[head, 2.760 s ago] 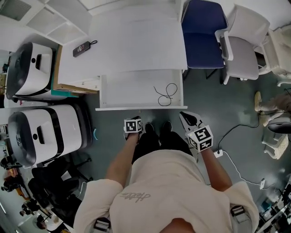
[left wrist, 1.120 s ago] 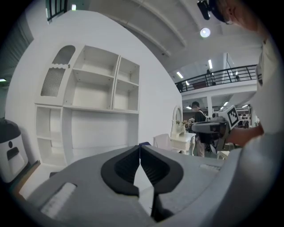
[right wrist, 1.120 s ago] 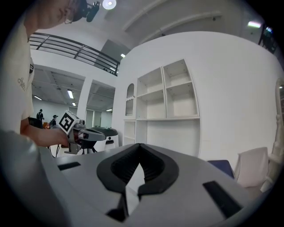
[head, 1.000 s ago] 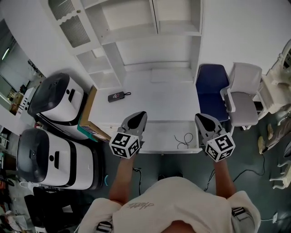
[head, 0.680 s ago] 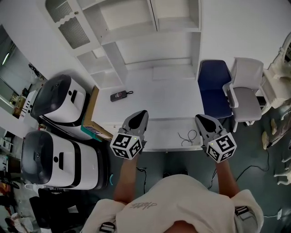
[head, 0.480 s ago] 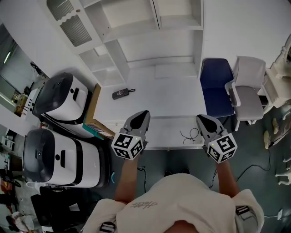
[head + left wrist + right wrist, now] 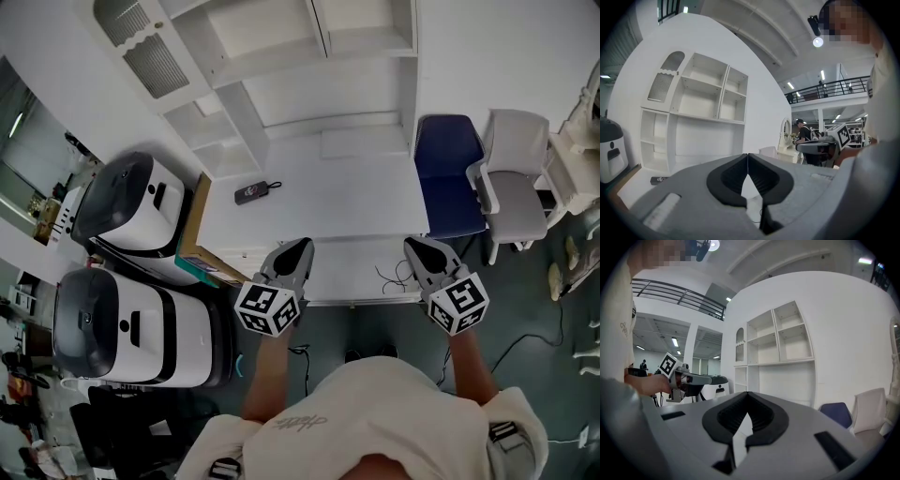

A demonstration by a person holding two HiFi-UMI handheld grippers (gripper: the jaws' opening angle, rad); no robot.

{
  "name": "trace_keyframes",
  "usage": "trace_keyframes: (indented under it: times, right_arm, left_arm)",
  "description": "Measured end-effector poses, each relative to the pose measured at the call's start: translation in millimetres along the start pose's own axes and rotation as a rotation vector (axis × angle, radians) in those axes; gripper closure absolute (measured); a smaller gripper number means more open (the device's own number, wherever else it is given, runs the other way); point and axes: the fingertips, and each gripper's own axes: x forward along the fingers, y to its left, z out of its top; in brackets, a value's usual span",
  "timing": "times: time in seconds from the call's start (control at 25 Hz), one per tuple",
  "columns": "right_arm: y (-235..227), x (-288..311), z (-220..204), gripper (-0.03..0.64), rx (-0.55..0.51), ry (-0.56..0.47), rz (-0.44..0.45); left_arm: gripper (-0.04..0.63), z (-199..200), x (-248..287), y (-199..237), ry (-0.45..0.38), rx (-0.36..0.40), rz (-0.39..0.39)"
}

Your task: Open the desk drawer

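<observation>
Beneath left gripper [image 7: 300, 247], drawer [image 7: 349, 272] partly hidden

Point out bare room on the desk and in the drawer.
The desk top is bare from the black fob across to the blue chair. The open drawer is free left of its black cable. Crowded: left of the desk, a cardboard box and two white machines.
</observation>
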Motion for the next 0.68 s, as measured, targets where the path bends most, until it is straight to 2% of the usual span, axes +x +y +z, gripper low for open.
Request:
trace_keyframes:
  times: [0.28,0.68]
  right_arm:
    - [6.9,-7.5,-12.0,0.615,0.018,0.02,-0.006]
    - [19.8,-4.7,1.1,0.615,-0.018,-0.016,0.009]
  left_arm:
    - [0.578,-10.0,-6.2,-6.8,0.023,-0.007,-0.016]
    - [0.578,7.1,-19.0,-10.7,-0.005,0.024,-0.033]
